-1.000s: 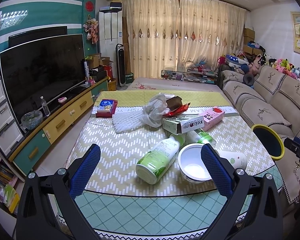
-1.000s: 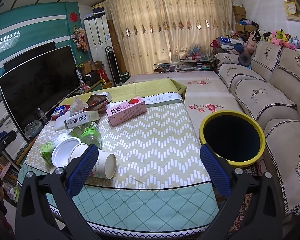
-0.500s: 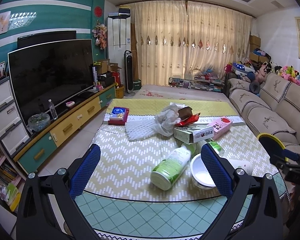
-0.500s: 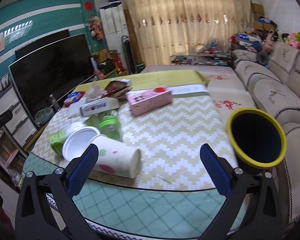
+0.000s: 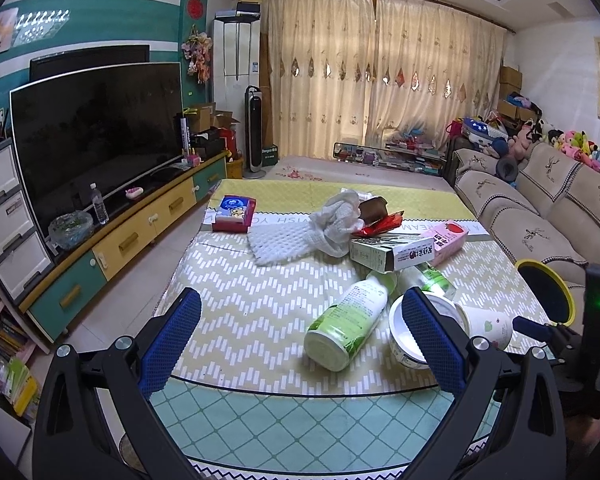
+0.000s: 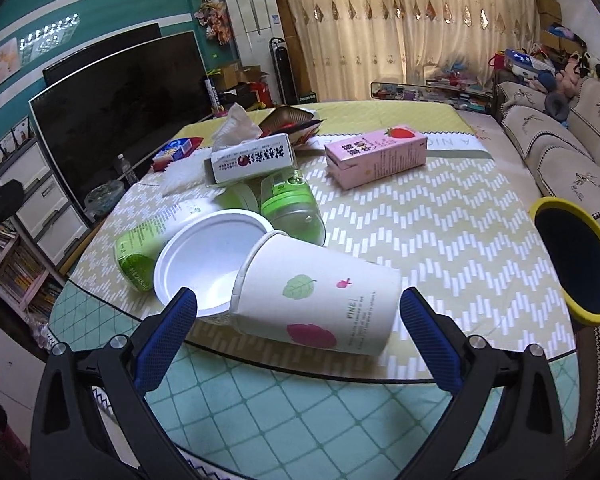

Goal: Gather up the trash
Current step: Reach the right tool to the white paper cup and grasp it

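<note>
Trash lies on the table (image 6: 440,224). A white paper cup (image 6: 320,300) lies on its side near the front edge, next to a white bowl (image 6: 208,252), a green bottle (image 6: 140,248), a clear green-capped bottle (image 6: 292,200), a white carton (image 6: 252,158) and a pink strawberry carton (image 6: 376,156). My right gripper (image 6: 298,332) is open, its jaws either side of the cup, close in front of it. My left gripper (image 5: 300,340) is open and empty above the front edge, facing the green bottle (image 5: 348,320). A yellow-rimmed bin (image 6: 576,264) stands right of the table.
A white foam net (image 5: 284,240), crumpled plastic (image 5: 340,216), a red wrapper (image 5: 380,224) and a red-blue tissue pack (image 5: 234,212) lie farther back. A TV (image 5: 92,132) on a cabinet stands left. A sofa (image 5: 540,208) runs along the right.
My right gripper has moved in toward the paper cup, which now fills the space between its jaws. My left gripper has drawn back and swung slightly left. Both stay open.
</note>
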{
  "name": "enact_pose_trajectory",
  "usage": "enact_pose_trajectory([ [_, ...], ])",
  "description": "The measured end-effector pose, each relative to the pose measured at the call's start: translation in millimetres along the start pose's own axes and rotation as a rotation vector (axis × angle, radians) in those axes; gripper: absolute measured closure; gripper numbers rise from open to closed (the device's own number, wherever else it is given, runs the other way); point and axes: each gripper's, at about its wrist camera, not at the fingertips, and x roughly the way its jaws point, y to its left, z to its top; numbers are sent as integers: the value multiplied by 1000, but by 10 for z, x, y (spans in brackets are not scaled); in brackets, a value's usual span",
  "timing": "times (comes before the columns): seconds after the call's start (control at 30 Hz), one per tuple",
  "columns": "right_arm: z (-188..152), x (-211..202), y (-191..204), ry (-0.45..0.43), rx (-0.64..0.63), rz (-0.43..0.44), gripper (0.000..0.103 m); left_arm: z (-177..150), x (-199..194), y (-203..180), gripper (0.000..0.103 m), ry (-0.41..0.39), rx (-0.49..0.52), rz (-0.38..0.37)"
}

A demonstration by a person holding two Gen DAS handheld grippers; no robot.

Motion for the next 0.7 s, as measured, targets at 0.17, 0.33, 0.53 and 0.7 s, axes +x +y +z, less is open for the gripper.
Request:
enact_pose_trajectory([
  [0.17,1,69,-44,7,14,-42,6,-26,55,71,4,13,-13,0],
  [0.33,-14,105,-135,12,23,-73,6,-45,101,109,4,22,-24,-3],
  [0.53,-15,107,-230,-12,48,-77,6,-57,140,58,4,32,-18,-6],
  [0.7,-19,138,-288,-5,75,-55,10,-65,142,22,4,35,-9,-12],
])
